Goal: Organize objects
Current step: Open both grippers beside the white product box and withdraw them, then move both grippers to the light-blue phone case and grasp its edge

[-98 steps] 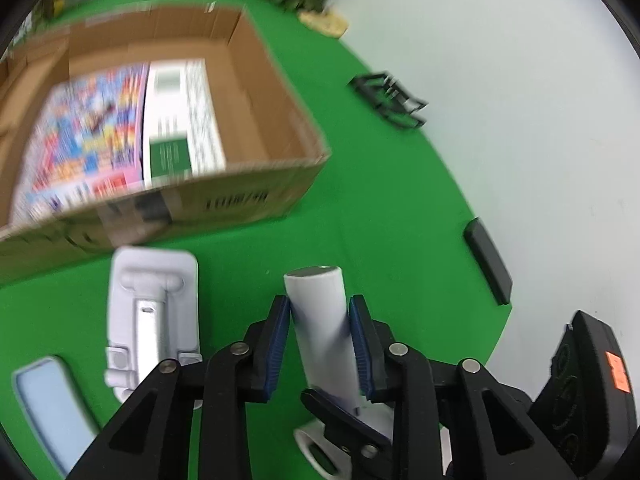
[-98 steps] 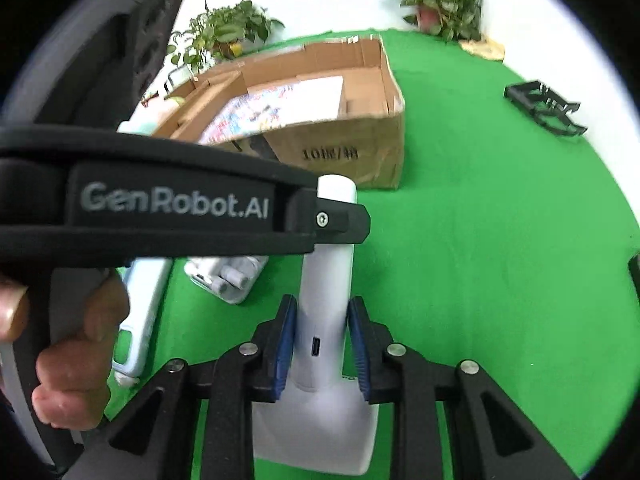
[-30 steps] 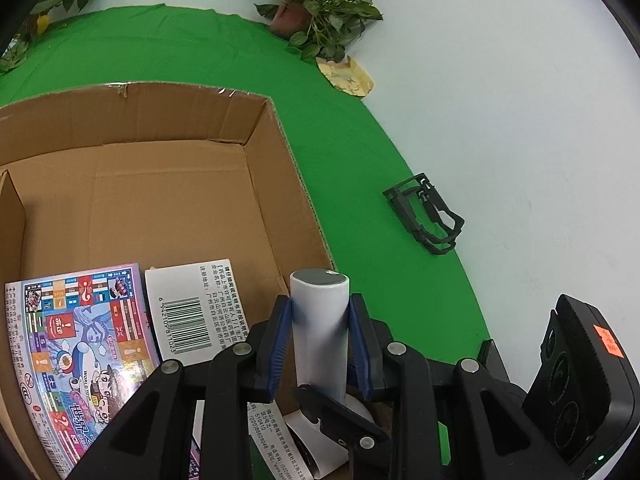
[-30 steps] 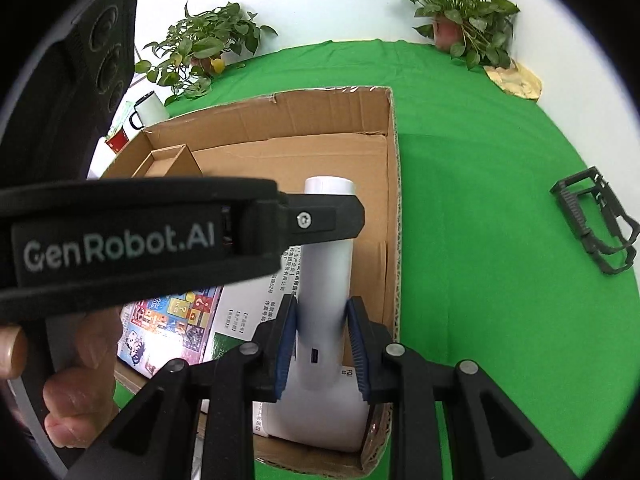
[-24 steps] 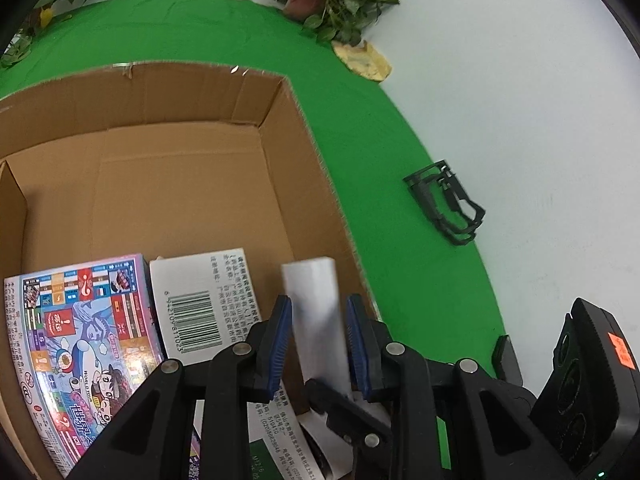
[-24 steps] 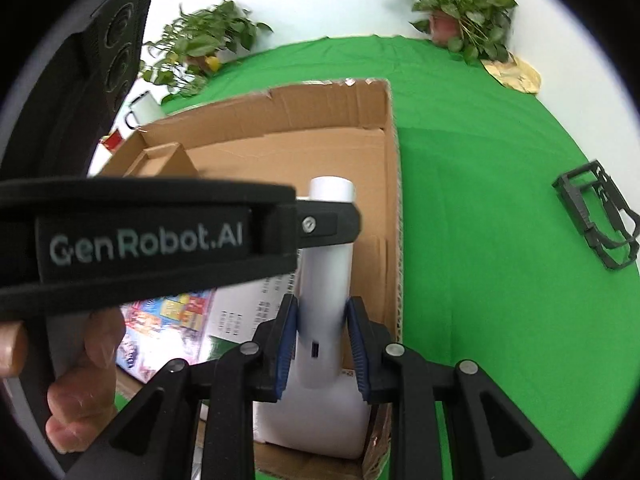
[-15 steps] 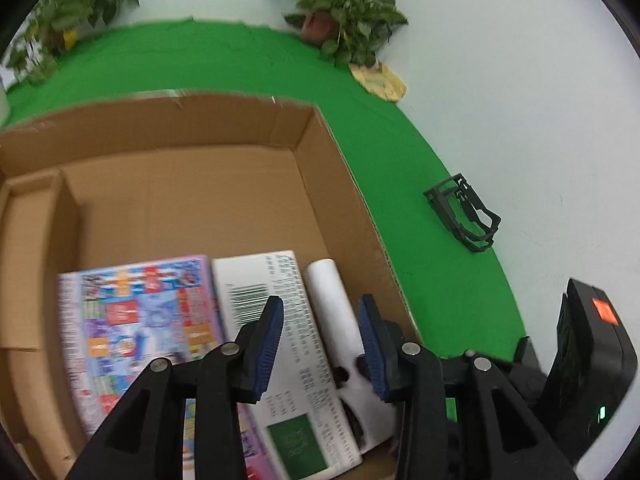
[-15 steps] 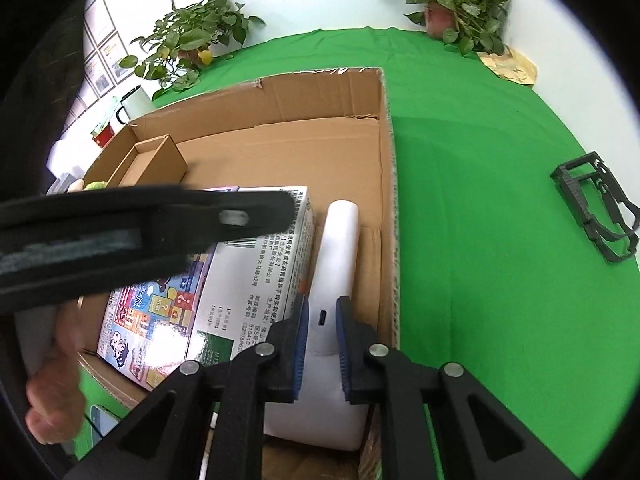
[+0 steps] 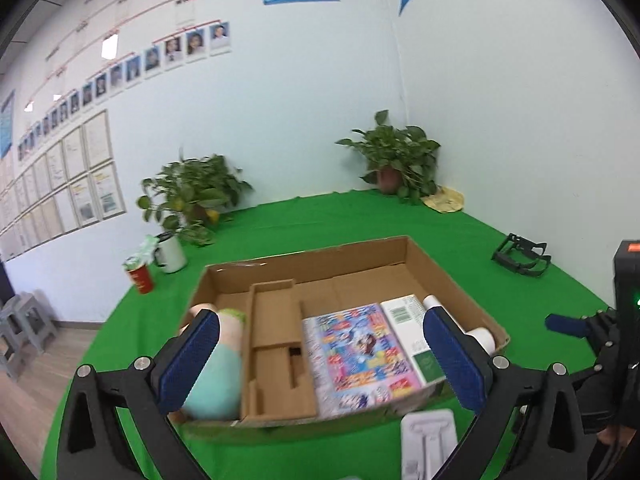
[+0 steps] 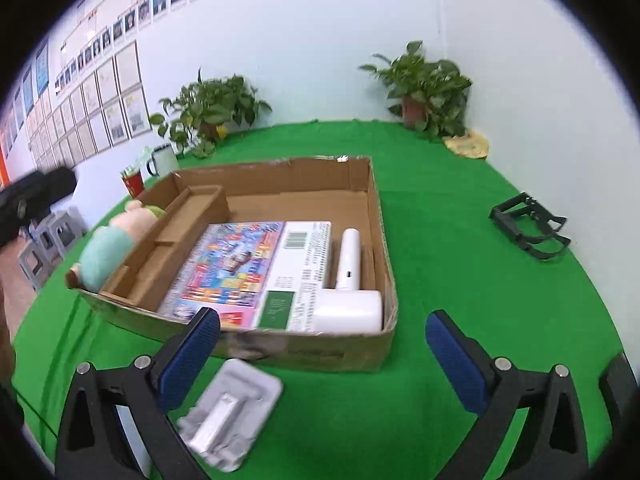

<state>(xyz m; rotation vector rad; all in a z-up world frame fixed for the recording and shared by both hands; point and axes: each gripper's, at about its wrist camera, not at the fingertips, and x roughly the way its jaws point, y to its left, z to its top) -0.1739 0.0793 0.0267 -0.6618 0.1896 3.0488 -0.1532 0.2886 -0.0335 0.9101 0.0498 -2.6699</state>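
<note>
A white hair dryer (image 10: 348,280) lies in the right end of the cardboard box (image 10: 372,216), beside a white carton (image 10: 302,264) and a colourful game box (image 10: 232,264). A plush toy (image 10: 112,248) rests in the box's left end. In the left wrist view the same box (image 9: 452,280) holds the hair dryer (image 9: 482,336). My left gripper (image 9: 320,364) hangs back from the box, its jaws opening wide with nothing between them. My right gripper (image 10: 320,356) is likewise opening wide and empty, near the box's front wall. A grey moulded tray (image 10: 230,412) lies on the cloth below it.
The table has a green cloth (image 10: 460,240). A black folding frame (image 10: 528,224) lies at the right. Two potted plants (image 10: 428,80) stand at the back, with a white mug (image 10: 164,162) and a red cup (image 10: 134,182) at the left. Grey stools (image 9: 20,328) stand beyond the table.
Both grippers let go of the white hair dryer, which now lies in the box. Both opened wide and pulled back and up from the box.
</note>
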